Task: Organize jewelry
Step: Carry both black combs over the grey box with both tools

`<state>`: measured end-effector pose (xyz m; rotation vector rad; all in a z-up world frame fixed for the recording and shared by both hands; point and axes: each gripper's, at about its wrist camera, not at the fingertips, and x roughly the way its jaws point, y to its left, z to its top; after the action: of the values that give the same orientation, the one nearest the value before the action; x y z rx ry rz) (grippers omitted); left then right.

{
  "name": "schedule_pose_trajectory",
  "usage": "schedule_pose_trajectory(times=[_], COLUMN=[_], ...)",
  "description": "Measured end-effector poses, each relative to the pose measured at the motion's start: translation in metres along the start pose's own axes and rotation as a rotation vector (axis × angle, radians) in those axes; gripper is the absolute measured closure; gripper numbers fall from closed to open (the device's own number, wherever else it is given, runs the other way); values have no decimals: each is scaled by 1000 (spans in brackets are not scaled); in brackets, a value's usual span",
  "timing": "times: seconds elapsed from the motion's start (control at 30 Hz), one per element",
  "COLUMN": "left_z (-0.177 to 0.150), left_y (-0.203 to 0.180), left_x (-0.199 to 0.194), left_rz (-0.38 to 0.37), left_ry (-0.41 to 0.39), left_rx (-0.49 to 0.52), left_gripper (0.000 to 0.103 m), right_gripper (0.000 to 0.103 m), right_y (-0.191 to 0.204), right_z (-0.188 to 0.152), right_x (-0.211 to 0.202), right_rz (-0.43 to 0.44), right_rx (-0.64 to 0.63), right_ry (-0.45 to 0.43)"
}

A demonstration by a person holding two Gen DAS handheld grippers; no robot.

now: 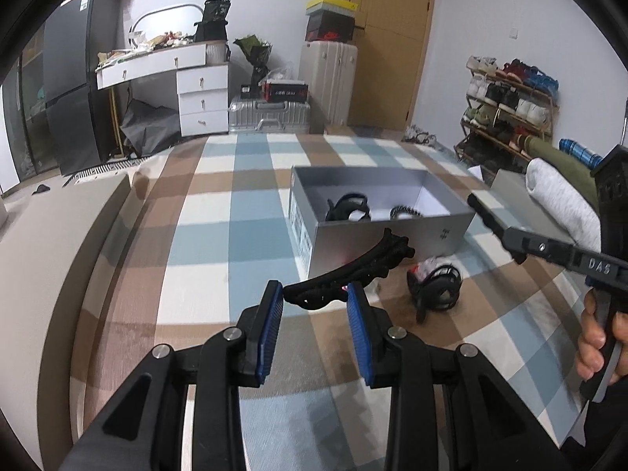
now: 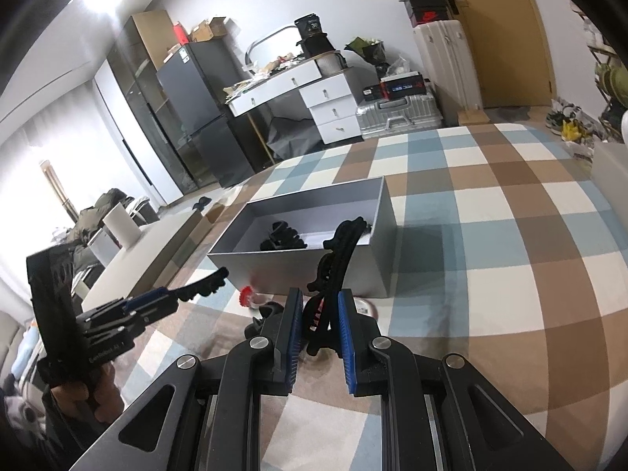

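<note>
I am holding a black hair clip (image 1: pixel 349 271) in my left gripper (image 1: pixel 315 306), pinching one end of it between the blue pads (image 1: pixel 271 329); its long axis is running up and to the right of the frame, pointing toward the grey box (image 1: pixel 376 243) just beyond. In the right wrist view, my right gripper (image 2: pixel 320 325) is pinching a second black hair clip (image 2: pixel 337 263), which is standing nearly upright and leaning toward the box's near wall. Both grippers are closed down on their clips, not spread. The box is sitting open on the checked blanket (image 1: pixel 219 212) at the centre of both views, with a black clip (image 1: pixel 349 208) and a dark band (image 1: pixel 404 211) already lying inside. Another black clip (image 1: pixel 435 278) is lying on the blanket just in front of the box. My left gripper looks about as near to the box as my right.
</note>
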<state>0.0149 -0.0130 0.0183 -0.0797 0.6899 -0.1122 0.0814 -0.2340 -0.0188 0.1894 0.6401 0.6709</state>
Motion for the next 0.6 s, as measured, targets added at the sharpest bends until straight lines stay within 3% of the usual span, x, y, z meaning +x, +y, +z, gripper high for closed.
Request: schedule_pose_trajectory(times=[0.6], left_z=[38], left_y=[-10], left_x=[36], left_rz=[-43], left_ry=[-59], left_rx=[-2], left_gripper=[75], right_gripper=[86], right_y=[10], right_z=[29], right_x=[21], right_rz=[14], right_rx=[-37], right_ry=[-6])
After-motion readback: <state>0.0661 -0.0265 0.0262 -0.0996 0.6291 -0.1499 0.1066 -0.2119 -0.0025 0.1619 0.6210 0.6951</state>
